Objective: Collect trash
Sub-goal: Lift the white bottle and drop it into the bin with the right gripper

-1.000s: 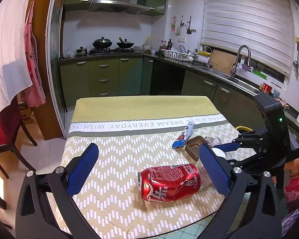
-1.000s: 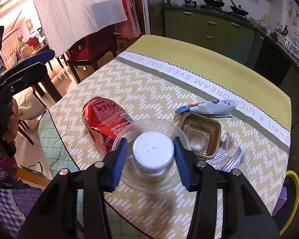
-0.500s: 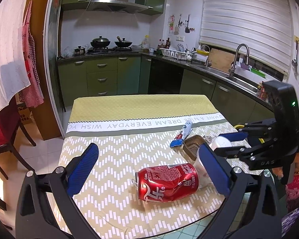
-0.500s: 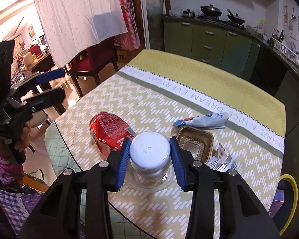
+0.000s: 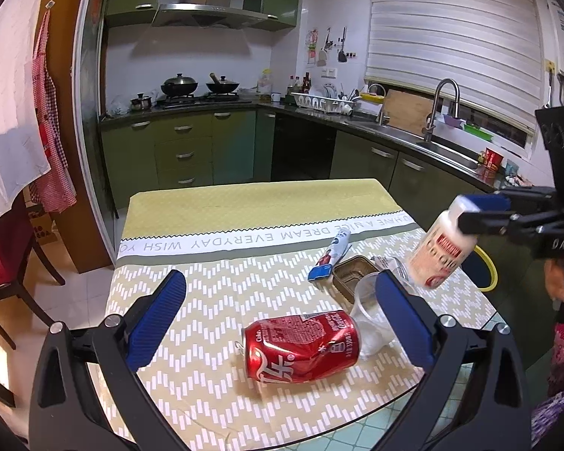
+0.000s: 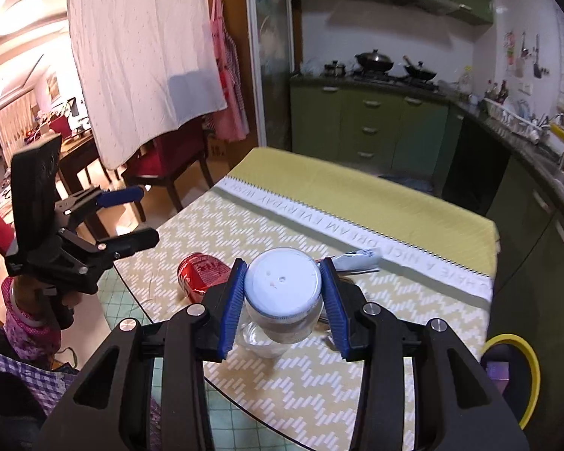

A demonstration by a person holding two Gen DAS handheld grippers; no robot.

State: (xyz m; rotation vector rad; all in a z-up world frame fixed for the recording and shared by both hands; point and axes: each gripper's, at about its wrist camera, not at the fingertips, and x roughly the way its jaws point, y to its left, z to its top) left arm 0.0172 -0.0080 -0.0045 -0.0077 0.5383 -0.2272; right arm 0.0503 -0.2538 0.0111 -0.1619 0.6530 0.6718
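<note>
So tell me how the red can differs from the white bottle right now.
The red can lies on its side on the tablecloth, untouched; the white bottle hangs tilted in the air, clamped at its cap in the right hand-held gripper. The can is dented metal; the bottle looks like undented plastic with a red label. Both are drink containers.

Sitting on the table [image 5: 214, 293], just ahead of the left gripper [image 5: 278, 315]: a can [image 5: 300, 344] on its side, roughly between the jaws. Clear cup [image 5: 368, 315] right against the can, by the right-hand jaw. Further out past that jaw, a tray [image 5: 351, 272], with a tube [image 5: 332, 257] just left of it. Bottle [image 6: 282, 293] up off the table, wedged between the right gripper [image 6: 284, 300] jaws.
</note>
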